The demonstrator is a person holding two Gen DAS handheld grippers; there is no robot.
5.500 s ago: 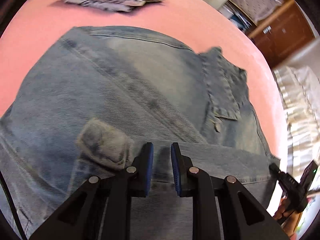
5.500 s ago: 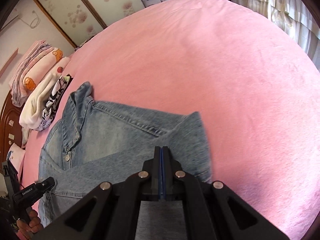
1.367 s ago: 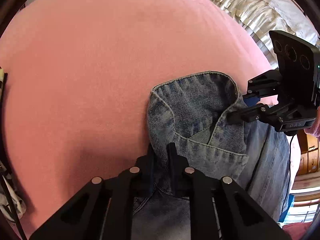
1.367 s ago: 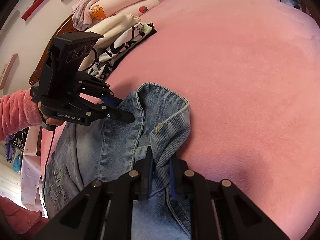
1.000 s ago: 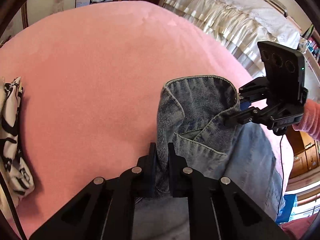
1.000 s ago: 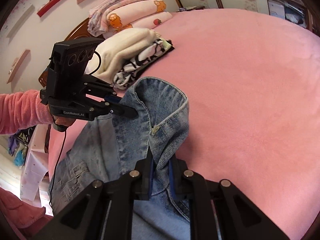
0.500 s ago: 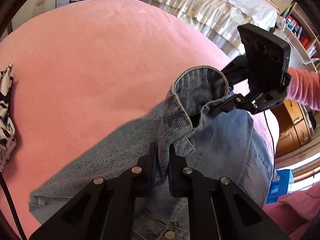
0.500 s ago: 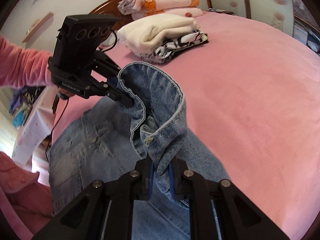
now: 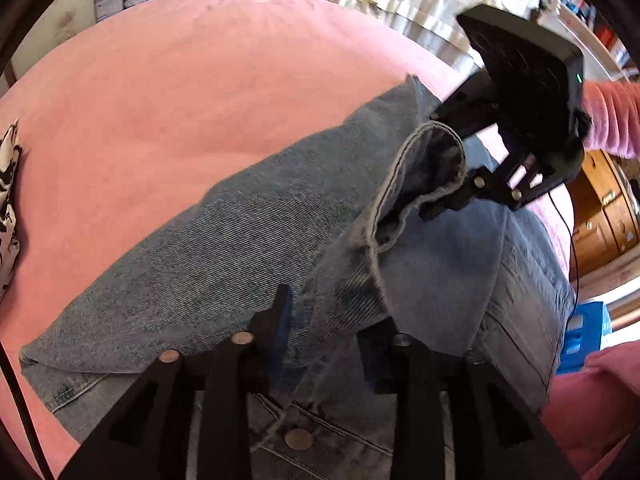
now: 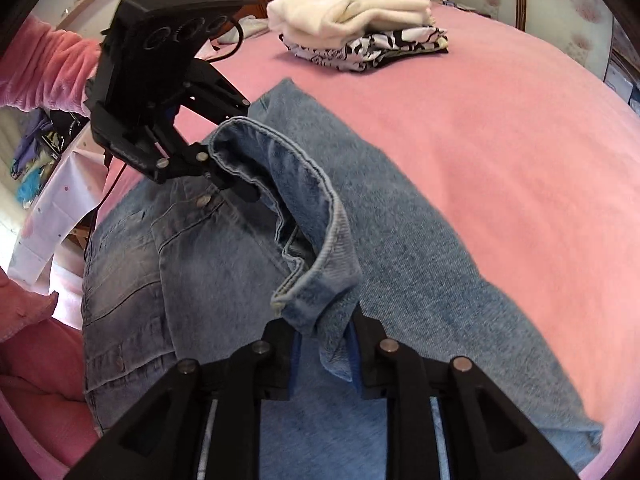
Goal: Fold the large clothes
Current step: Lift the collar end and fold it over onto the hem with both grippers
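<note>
Denim jacket [image 10: 400,240] spread across the pink bed [image 10: 520,140], collar end bunched up on top. Left gripper [image 9: 326,330] opening, denim between the jaws but no longer pinched. Right gripper [image 10: 322,350] opening too, collar fold sitting loose between its pads.

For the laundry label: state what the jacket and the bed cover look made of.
Jacket: looks like denim, faded blue wash; diagonal twill ribbing, stitched seams, metal-looking buttons. Bed cover: seemingly plush fleece or velour, pink, matte, with a soft nap and no visible weave; exact fibre unclear.
</note>
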